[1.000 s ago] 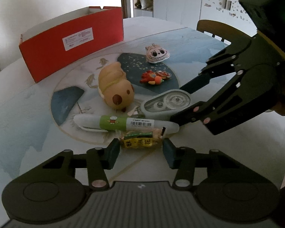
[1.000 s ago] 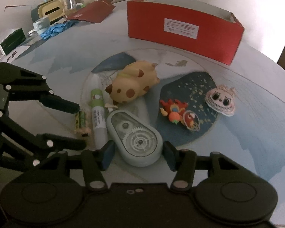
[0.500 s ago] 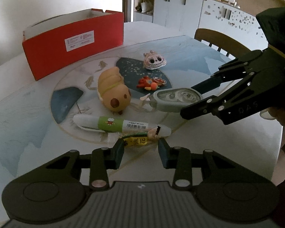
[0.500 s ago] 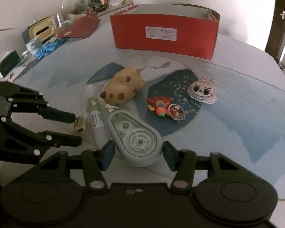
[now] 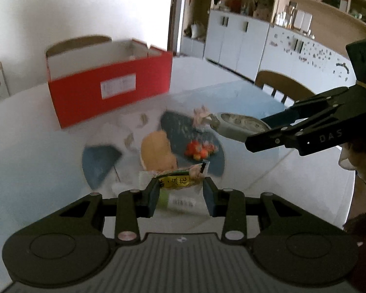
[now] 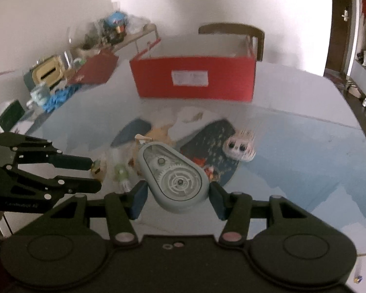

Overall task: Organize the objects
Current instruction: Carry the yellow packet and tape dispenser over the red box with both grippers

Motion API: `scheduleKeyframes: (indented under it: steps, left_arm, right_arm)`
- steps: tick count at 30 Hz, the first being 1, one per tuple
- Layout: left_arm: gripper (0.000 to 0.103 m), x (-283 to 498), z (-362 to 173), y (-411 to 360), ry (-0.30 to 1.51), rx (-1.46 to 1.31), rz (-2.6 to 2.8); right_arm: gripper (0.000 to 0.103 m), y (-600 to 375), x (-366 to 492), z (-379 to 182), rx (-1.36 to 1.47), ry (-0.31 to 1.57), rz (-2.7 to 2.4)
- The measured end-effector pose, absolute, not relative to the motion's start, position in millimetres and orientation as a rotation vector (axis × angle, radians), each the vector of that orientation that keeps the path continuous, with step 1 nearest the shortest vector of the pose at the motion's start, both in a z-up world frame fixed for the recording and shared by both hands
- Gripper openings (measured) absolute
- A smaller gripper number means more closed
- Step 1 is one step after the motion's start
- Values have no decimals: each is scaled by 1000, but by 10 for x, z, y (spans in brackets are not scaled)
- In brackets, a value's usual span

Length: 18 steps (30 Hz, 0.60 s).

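Observation:
My left gripper [image 5: 180, 195] is shut on a small yellow-green snack packet [image 5: 180, 180], lifted off the table. The right gripper [image 6: 177, 196] is shut on a grey-green correction tape dispenser [image 6: 175, 175], also held in the air; it shows from the side in the left wrist view as the dispenser [image 5: 239, 124] between black fingers [image 5: 280, 136]. Below lie a tan plush dog [image 5: 158, 151], a green-and-white tube [image 6: 120, 174], a red-orange charm [image 5: 200, 147] and a pale big-eyed plush face [image 6: 239, 146]. The open red box [image 5: 109, 92] stands at the back of the table.
The round table [image 6: 305, 146] has a blue-and-white patterned cover. A wooden chair [image 5: 278, 85] stands at its far right edge in the left wrist view, another chair [image 6: 231, 34] behind the red box. Clutter, a mug [image 6: 40, 95] and a red lid [image 6: 95, 73] sit at the left.
Both grippers have risen. The left jaws closed on the snack packet and lifted it off the table; the right lifted the correction tape. The red box's open top now shows.

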<state>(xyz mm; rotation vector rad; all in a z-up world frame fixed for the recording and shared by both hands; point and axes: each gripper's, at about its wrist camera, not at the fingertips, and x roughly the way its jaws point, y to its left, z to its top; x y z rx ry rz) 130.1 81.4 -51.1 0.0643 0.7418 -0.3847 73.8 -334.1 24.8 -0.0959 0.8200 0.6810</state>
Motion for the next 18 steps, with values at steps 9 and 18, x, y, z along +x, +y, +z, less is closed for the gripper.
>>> scheduleKeyframes:
  steps: [9, 18]
  left_arm:
    - [37, 1558, -147, 869, 639, 88, -381]
    - [37, 1909, 174, 934, 550, 158, -369]
  right_arm:
    - [54, -3298, 1031, 601, -93, 782, 632]
    - [54, -3210, 1379, 941, -110, 720, 602]
